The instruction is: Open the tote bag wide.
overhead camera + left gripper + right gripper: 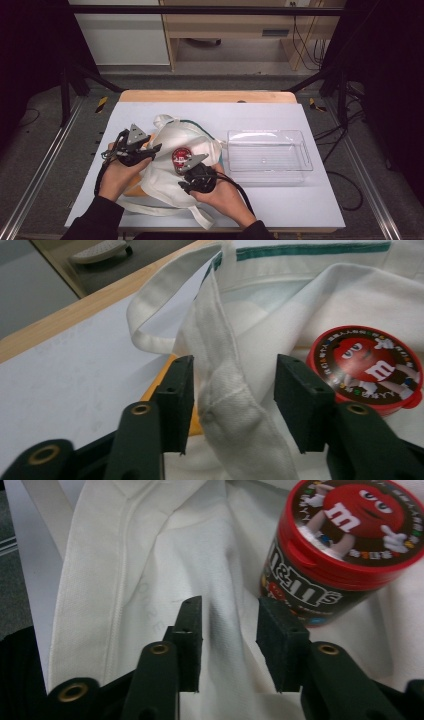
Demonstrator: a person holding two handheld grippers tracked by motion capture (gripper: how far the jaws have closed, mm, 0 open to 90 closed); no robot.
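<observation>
Left gripper (230,405): jaws part open around bag strap (225,390), pads not pressing.
Right gripper (227,645): jaws part open over cloth bag (150,555), beside candy tub (340,545).

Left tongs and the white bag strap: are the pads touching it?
Apart. In the left gripper view the strap runs between the left tongs, with gaps showing beside both pads.

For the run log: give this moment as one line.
left gripper: open, jaws around white bag strap fold | right gripper: open over bag cloth, beside red candy tub | clear tray: nothing in it
</observation>
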